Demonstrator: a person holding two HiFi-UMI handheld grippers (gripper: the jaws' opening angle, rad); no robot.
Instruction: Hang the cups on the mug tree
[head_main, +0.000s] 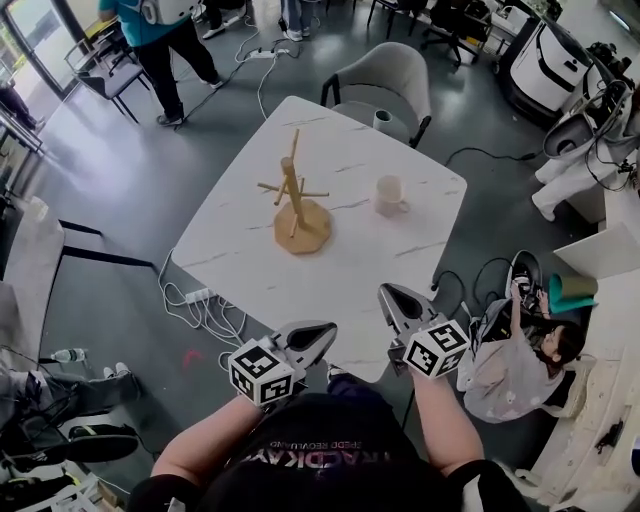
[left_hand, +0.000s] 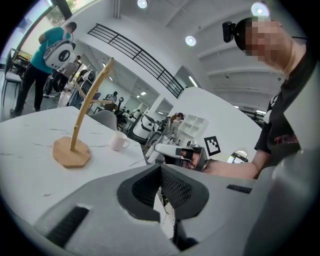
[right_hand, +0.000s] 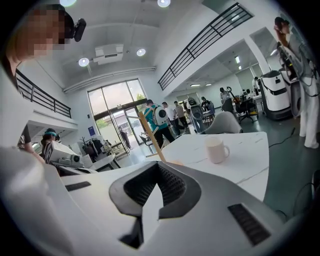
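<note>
One cup (head_main: 389, 195) stands upright on the white bench (head_main: 240, 270), near the single wooden mug tree (head_main: 297, 205) but not touching it. The left hand-held gripper (head_main: 322, 331) and the right hand-held gripper (head_main: 388, 295), two in all, hover over the bench's near edge. Both are clenched shut on nothing.

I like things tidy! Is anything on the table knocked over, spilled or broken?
Nothing stands out. The wooden mug tree stands upright on the white marble-look table, and the cream cup sits upright beside it, apart from it. No spill or damage shows.
</note>
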